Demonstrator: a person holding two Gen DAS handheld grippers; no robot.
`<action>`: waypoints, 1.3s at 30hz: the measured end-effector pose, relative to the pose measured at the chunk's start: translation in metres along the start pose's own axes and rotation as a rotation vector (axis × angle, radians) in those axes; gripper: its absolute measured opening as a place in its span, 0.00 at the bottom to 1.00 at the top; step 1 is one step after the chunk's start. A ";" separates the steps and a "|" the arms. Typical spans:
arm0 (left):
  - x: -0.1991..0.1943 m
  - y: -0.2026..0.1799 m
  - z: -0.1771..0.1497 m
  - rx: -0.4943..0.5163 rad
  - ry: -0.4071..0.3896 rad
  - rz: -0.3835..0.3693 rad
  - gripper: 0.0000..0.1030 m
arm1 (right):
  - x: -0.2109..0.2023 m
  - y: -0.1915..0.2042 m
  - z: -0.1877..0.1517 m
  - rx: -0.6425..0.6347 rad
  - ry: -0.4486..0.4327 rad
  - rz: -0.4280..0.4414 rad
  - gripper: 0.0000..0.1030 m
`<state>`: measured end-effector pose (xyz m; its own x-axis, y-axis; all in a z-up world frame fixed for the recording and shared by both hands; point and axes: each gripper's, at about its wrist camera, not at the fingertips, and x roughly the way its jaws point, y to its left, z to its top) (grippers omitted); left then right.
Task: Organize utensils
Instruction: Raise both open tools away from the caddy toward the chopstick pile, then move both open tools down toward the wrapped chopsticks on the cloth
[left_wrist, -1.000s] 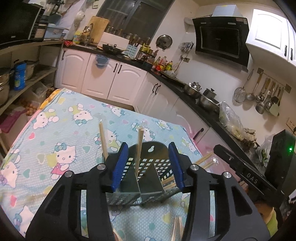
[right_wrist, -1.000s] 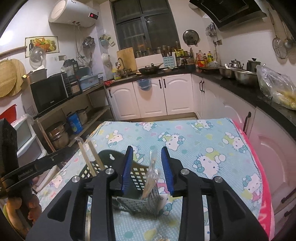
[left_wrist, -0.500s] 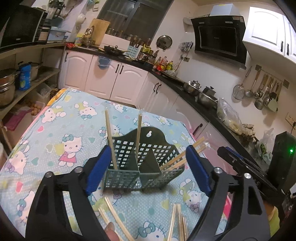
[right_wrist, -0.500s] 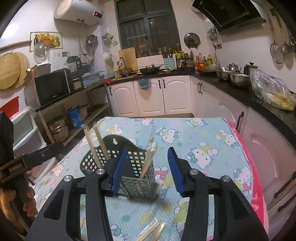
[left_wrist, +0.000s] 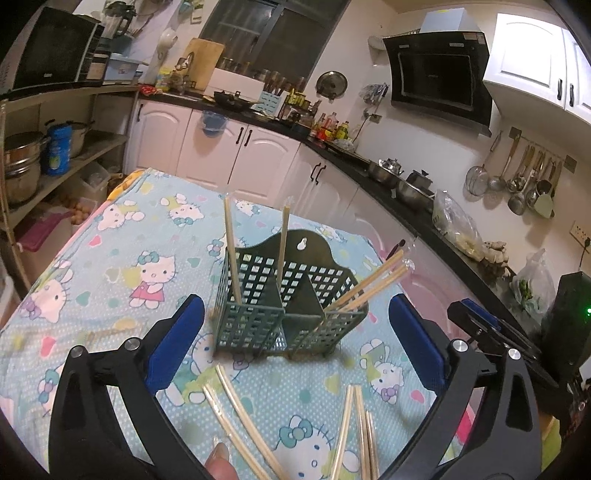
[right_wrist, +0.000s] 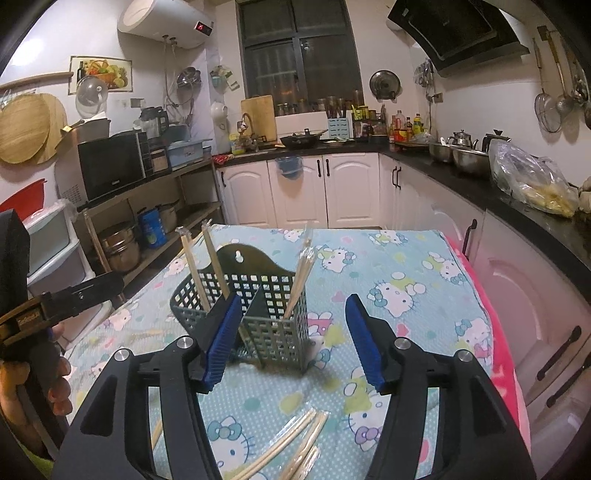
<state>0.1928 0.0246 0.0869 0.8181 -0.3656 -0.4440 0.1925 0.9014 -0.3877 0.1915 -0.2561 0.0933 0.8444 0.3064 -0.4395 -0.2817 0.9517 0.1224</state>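
A dark green mesh utensil holder (left_wrist: 284, 317) with compartments stands on the Hello Kitty tablecloth (left_wrist: 110, 258). Wrapped chopsticks (left_wrist: 232, 251) stand in its left compartment and a pair (left_wrist: 365, 286) leans out of its right one. It also shows in the right wrist view (right_wrist: 266, 314) with chopsticks (right_wrist: 301, 273) upright in it. Loose chopsticks lie on the cloth in front (left_wrist: 236, 413), (left_wrist: 358, 428), (right_wrist: 295, 443). My left gripper (left_wrist: 295, 347) is open and empty, just short of the holder. My right gripper (right_wrist: 291, 339) is open and empty, close in front of the holder.
White cabinets (right_wrist: 314, 188) and a dark counter (left_wrist: 424, 218) with pots run behind and to the right of the table. Open shelves with pots (left_wrist: 22, 166) stand on the left. The table's right edge carries a pink cloth (right_wrist: 495, 332).
Both grippers have opened wider and drawn back from the holder, leaving chopsticks standing in it. The loose chopsticks on the cloth have come into view below.
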 end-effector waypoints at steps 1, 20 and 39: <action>-0.002 0.000 -0.002 0.000 0.001 0.001 0.89 | -0.002 0.001 -0.002 -0.002 0.001 0.002 0.55; -0.029 0.018 -0.039 -0.030 0.026 0.041 0.89 | -0.019 0.017 -0.042 -0.021 0.044 0.036 0.55; -0.043 0.042 -0.085 -0.046 0.092 0.087 0.89 | -0.018 0.026 -0.089 -0.003 0.124 0.050 0.55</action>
<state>0.1200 0.0582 0.0208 0.7771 -0.3085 -0.5486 0.0965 0.9197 -0.3806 0.1289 -0.2387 0.0253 0.7663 0.3489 -0.5395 -0.3239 0.9350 0.1445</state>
